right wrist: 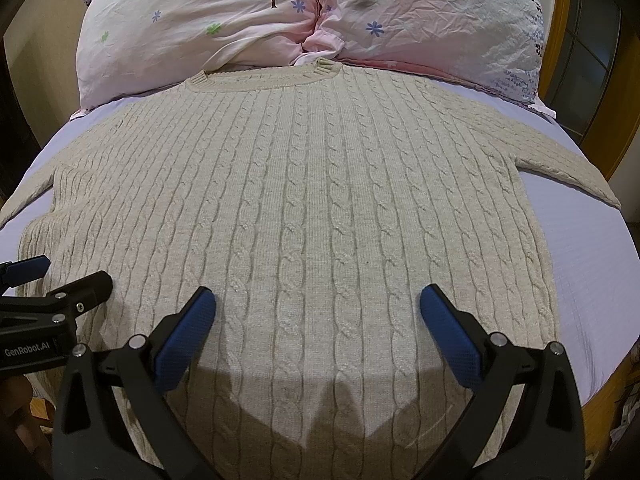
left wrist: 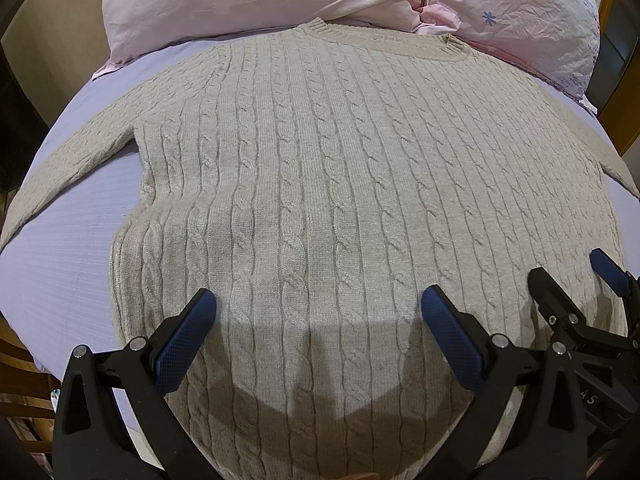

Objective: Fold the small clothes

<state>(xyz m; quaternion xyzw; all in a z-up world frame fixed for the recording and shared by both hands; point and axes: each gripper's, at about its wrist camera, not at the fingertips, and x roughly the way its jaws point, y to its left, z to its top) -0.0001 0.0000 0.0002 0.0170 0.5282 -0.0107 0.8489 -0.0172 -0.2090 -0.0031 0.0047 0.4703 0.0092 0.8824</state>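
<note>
1. The sweater is thick beige cable-knit wool-like cloth, matt and ribbed.
2. The bedsheet is smooth lilac cloth with a fine woven grain.
3. The pillows wear thin, crinkled pink printed cotton.
4. The left gripper and right gripper are matt black plastic with silvery metal rivets; the pads are blue textured rubber.

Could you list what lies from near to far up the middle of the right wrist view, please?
Right tongs, open → cable-knit sweater spread flat → its ribbed collar → pink pillows at the head of the bed.
</note>
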